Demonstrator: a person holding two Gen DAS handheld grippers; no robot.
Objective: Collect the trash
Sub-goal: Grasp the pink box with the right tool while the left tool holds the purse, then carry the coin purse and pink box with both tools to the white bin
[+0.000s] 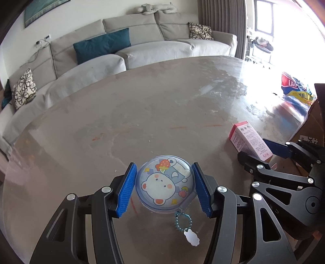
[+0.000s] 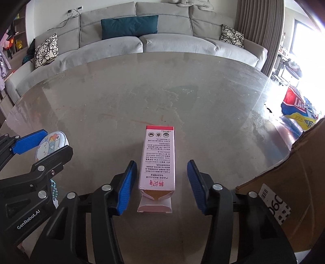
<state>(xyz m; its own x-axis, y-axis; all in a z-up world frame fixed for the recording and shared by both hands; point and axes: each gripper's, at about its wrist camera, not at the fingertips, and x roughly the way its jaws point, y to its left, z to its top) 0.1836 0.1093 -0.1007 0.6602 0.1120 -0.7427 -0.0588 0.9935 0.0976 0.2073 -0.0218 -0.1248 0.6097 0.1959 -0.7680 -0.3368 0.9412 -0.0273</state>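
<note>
The left gripper is clamping a round cartoon case just above the table. The right gripper is spreading its jaws around a pink box lying beside a cardboard box.

Beyond the jaws, grey sofa with teal cushion; right, curtain and glaring window.

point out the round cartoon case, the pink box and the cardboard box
round cartoon case [image 1: 165, 183], left wrist view, on the bear face on its lid
pink box [image 2: 158, 160], right wrist view, on the middle of its printed top face
cardboard box [image 2: 292, 174], right wrist view, on its bare brown side
</note>
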